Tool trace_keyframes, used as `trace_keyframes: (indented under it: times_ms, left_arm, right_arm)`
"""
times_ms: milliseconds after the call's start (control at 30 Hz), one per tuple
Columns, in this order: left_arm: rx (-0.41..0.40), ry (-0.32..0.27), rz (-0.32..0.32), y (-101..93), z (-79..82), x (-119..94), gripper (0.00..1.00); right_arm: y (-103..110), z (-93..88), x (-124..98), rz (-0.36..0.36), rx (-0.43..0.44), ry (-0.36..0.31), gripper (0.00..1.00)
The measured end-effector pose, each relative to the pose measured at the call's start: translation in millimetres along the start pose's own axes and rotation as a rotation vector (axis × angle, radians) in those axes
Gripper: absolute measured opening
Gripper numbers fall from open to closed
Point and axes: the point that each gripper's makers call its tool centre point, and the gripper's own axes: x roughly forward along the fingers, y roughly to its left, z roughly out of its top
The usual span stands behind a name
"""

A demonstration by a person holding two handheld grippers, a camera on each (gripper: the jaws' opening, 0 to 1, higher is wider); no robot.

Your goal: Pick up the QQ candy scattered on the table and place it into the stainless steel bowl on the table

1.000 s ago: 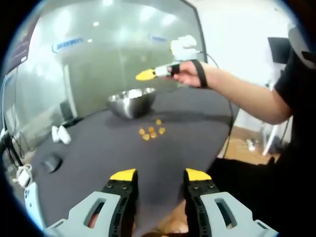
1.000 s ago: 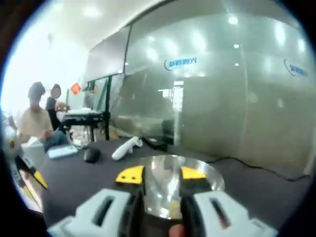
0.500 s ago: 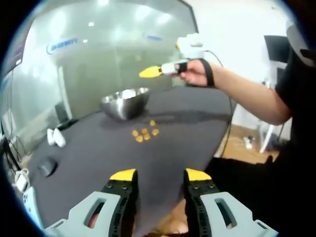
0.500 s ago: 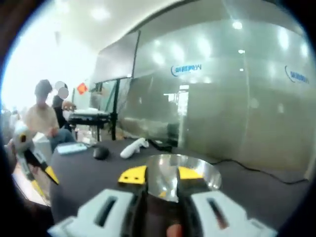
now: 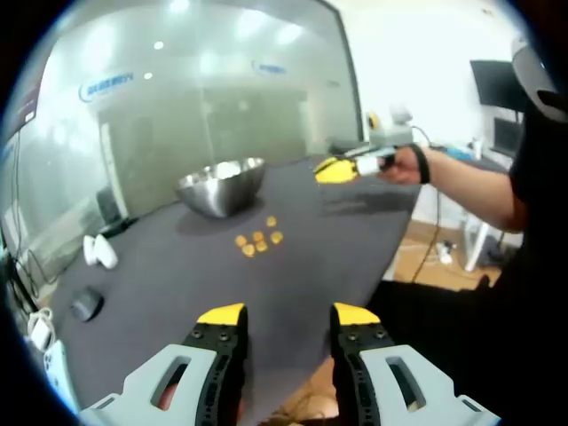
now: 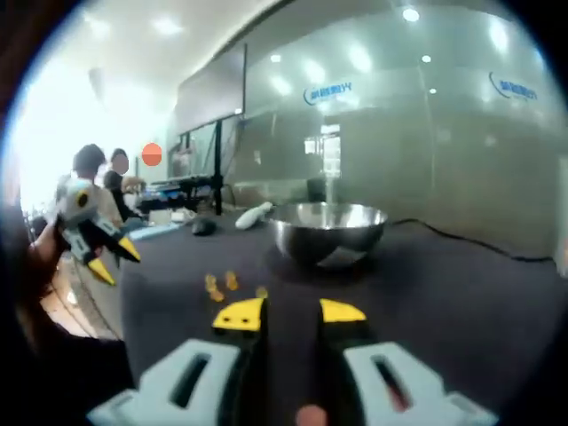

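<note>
Orange QQ candy (image 6: 222,286) on table, just ahead of both grippers' empty, parted jaws.

A shiny stainless steel bowl (image 5: 222,185) is set upright on a dark table (image 5: 177,275), with a small cluster of orange-yellow QQ candies (image 5: 256,240) scattered on the tabletop just in front of it.

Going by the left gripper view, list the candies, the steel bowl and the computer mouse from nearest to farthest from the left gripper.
1. Computer mouse, off to the left near the table edge.
2. Candies, straight ahead mid-table.
3. Steel bowl, beyond the candies.
</note>
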Motion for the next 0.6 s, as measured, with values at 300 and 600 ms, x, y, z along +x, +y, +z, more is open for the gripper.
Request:
trace_keyframes:
  times_ms: [300,600]
  left_arm:
    - [-0.002,0.008,0.014,1.5,-0.8,-2,0.39]
    - [0.000,0.014,0.014,-1.9,-1.2,-1,0.39]
  right_arm:
    - [16,-20.0,15,0.082,-0.123,0.068,0.23]
    - [40,-6.1,63,0.156,-0.102,0.051,0.22]
